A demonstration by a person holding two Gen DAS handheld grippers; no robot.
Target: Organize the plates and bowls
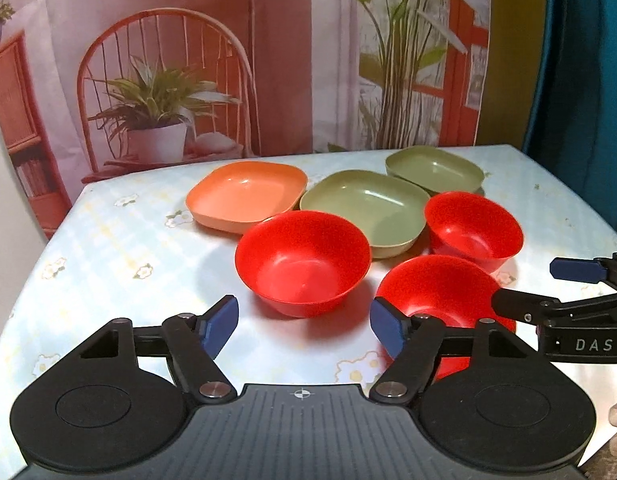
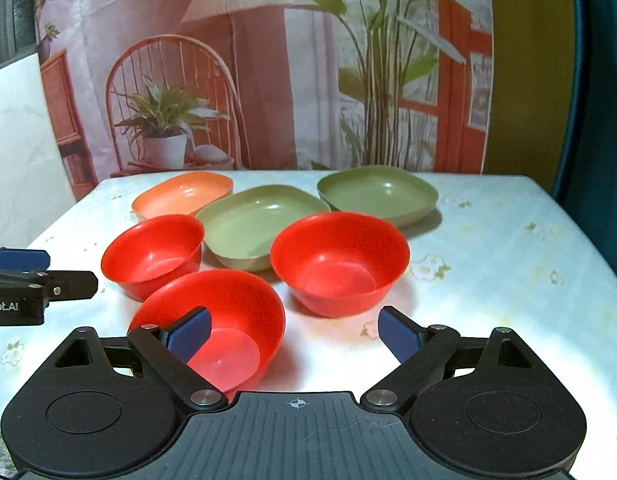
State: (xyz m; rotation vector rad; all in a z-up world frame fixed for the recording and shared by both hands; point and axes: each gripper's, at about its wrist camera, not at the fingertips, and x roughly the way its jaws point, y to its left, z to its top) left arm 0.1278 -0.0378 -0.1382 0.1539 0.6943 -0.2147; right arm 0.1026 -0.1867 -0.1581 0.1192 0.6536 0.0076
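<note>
Bowls first, prob: three red ones sit loose on the table, none nested, and the plates behind aren't stacked either. Both grippers hang w/ fingers spread wide, holding nothing.

Left gripper: left red bowl lies just ahead, between the fingertips. Near red bowl is partly behind its right finger. Right gripper: that same near bowl is behind its left finger; far-side red bowl sits just ahead, roughly centred.

My guess for doing it well: take one bowl by the rim, one finger inside and one outside the wall, lift straight, lower into another red bowl so rims sit level. Thin plastic looks light and slippery, so a squeeze near the rim may tilt it; the other gripper could steady the receiving bowl.

Beyond the bowls: orange plate, front green plate, back green plate, close together, ahead of both fingers.

Surface is a pale glossy cloth w/ small flower print, glare in spots. Behind it hangs a printed backdrop of a chair, potted plants and lamp, not a real room.
</note>
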